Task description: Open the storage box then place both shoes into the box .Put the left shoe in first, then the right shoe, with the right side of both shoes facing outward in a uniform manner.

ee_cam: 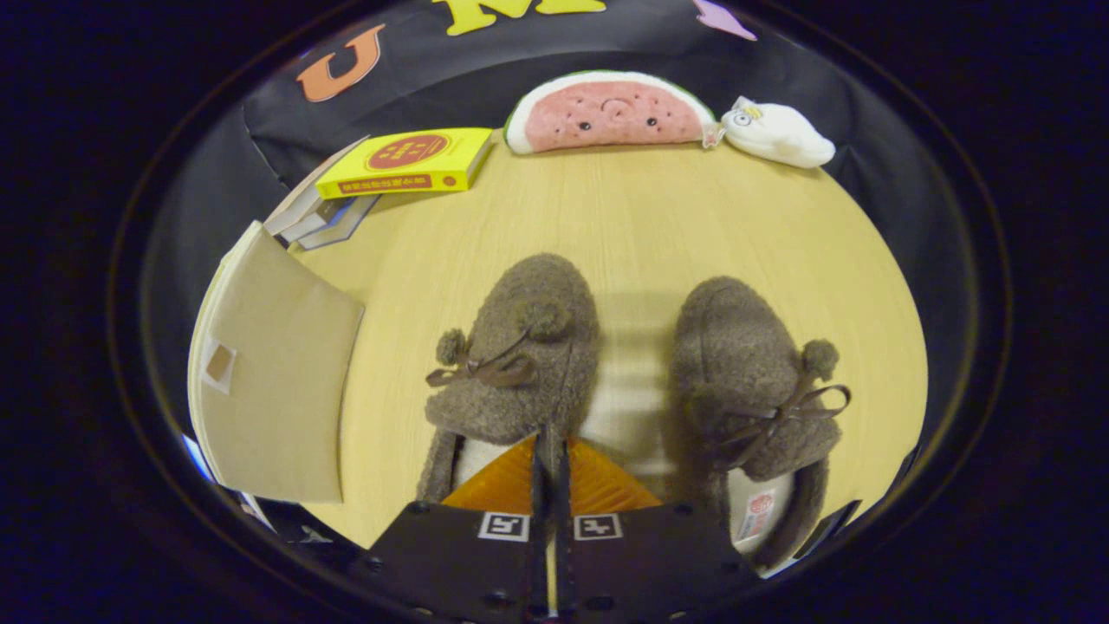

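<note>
Fingers of the gripper (551, 455) were pressed together with nothing between them, their tips over the heel opening of the left fuzzy brown slipper (517, 364). Its mate, the right fuzzy brown slipper (755, 390), lay at 3 o'clock from it on the pale wooden table (658, 225). At 9 o'clock stood the beige fabric storage box (273, 390), whether lidded or what it held I could not tell.

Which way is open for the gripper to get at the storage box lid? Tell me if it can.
Probably yes. The gripper, fingers closed together, sits over the near fuzzy slipper; the storage box stands beside that slipper with bare table between them, so nothing seems to block a sideways move.
</note>
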Available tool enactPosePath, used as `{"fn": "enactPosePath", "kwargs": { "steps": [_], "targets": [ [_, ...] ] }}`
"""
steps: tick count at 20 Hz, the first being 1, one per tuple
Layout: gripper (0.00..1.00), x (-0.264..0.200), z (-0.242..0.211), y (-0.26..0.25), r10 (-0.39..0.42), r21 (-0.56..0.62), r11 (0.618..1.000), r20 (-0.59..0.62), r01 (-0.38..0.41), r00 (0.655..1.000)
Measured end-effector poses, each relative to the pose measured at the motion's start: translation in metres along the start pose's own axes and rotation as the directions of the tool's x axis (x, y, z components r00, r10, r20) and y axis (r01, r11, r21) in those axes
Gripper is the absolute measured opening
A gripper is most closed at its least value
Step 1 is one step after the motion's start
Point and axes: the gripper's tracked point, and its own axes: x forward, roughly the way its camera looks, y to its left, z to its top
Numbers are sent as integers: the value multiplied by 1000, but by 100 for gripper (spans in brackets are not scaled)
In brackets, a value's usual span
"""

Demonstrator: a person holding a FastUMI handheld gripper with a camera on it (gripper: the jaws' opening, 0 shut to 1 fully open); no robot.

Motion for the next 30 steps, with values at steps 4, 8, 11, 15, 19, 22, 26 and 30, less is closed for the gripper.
{"fn": "enactPosePath", "kwargs": {
  "steps": [4,8,11,15,19,22,26,30],
  "targets": [
    [0,-2,3,-5,16,36,999,-23,-15,1000],
    [0,-22,5,-2,59,82,995,-29,-57,998],
    [0,-52,10,11,99,94,991,4,-99,995],
    [0,-105,24,39,153,86,983,86,-160,985],
    [0,-159,34,81,204,45,976,167,-214,965],
    [0,-187,42,117,227,29,970,232,-240,946],
    [0,-193,46,173,251,8,965,262,-262,932],
    [0,-168,58,230,254,29,960,328,-279,910]
  ]
}}
